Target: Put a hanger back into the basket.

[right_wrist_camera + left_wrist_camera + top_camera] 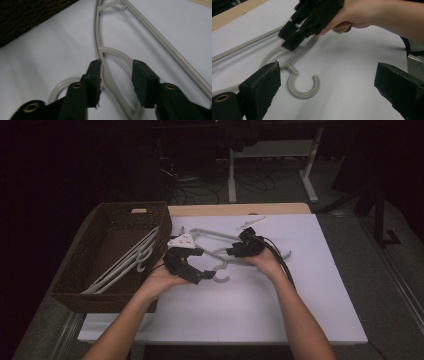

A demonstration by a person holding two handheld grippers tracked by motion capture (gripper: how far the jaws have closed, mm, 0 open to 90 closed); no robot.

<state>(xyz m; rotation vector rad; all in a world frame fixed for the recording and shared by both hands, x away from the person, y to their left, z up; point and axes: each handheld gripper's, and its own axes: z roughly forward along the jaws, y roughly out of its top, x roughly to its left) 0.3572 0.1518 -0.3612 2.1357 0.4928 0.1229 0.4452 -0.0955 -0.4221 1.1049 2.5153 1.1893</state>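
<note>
A grey plastic hanger (220, 266) lies on the white tabletop (240, 310) with its hook (304, 87) toward me. My left gripper (206, 275) hovers over that hook, jaws wide open on either side of it (328, 72) and nothing touching the pads. My right gripper (231, 253) reaches down onto the hanger's neck (107, 72) just behind the hook. Its jaws (116, 71) straddle the neck's two thin strands with a gap still showing between the pads, so it is open. The right gripper (292, 41) also hangs over the neck in the left gripper view.
A brown wicker basket (107, 212) stands at the left, with several pale hangers (127, 262) inside; its side (25, 15) appears in the right gripper view. More grey hanger bars (215, 235) lie behind the grippers. A wooden table edge (240, 209) runs along the back.
</note>
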